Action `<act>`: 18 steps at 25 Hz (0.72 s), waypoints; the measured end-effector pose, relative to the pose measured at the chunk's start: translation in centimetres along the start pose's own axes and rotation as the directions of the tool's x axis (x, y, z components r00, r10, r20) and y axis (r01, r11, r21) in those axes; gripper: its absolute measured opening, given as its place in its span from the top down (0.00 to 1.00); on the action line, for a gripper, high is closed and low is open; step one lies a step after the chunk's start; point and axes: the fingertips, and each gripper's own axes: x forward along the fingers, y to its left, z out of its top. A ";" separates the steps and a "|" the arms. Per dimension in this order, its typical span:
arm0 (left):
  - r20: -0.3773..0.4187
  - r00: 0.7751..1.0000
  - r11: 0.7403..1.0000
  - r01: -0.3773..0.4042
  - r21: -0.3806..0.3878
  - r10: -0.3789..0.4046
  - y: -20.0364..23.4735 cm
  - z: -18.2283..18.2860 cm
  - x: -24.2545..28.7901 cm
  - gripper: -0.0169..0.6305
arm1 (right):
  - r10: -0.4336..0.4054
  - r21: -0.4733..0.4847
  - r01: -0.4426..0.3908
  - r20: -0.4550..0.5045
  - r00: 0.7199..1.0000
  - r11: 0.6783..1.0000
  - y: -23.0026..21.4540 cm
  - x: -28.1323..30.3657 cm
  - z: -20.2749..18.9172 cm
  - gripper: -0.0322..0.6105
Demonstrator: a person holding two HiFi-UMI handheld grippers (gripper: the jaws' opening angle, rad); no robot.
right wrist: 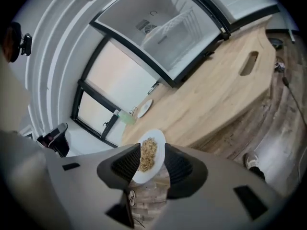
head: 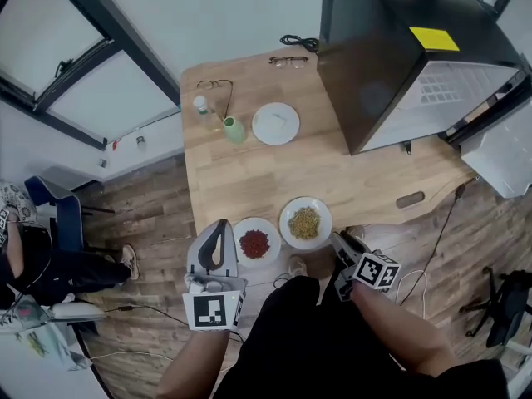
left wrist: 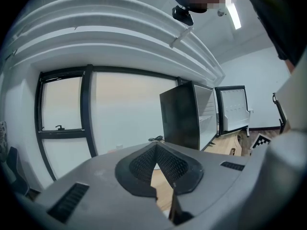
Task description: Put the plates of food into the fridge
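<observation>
The left gripper (head: 222,223) is held with its grey ribbed jaws together, empty, near a round white plate of red granular food (head: 254,243) at the near edge of the pale wooden table (head: 249,173). Beside it, a round white plate of yellow crumbly food (head: 305,223) is framed between the parted jaws of the right gripper (head: 339,239), unclamped. The boxy black fridge (head: 391,56) is stood open at far right.
</observation>
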 end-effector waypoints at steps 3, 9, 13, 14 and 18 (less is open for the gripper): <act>-0.010 1.000 1.000 0.010 0.001 -0.010 -0.6 -0.4 0.2 0.97 | -0.004 0.066 0.004 -0.008 1.000 0.998 -1.6 0.6 -1.3 0.68; -0.049 0.999 1.000 0.007 0.005 -0.007 -0.7 -1.7 -0.3 0.97 | 0.051 0.105 -0.047 -0.035 0.998 0.993 -1.9 3.3 -3.1 0.68; -0.068 0.998 1.000 -0.008 0.015 0.009 -0.1 -2.1 -0.9 0.97 | 0.066 0.141 -0.057 -0.062 0.996 0.988 -1.7 4.8 -4.0 0.68; -0.073 0.997 1.000 -0.012 0.022 0.013 0.1 -2.2 -0.9 0.97 | 0.071 0.157 -0.060 -0.063 0.996 0.986 -1.6 4.9 -4.1 0.68; -0.072 0.997 0.999 -0.019 0.034 0.021 0.4 -2.0 -0.7 0.97 | 0.115 0.229 -0.102 -0.044 0.992 0.968 -1.0 4.8 -4.2 0.81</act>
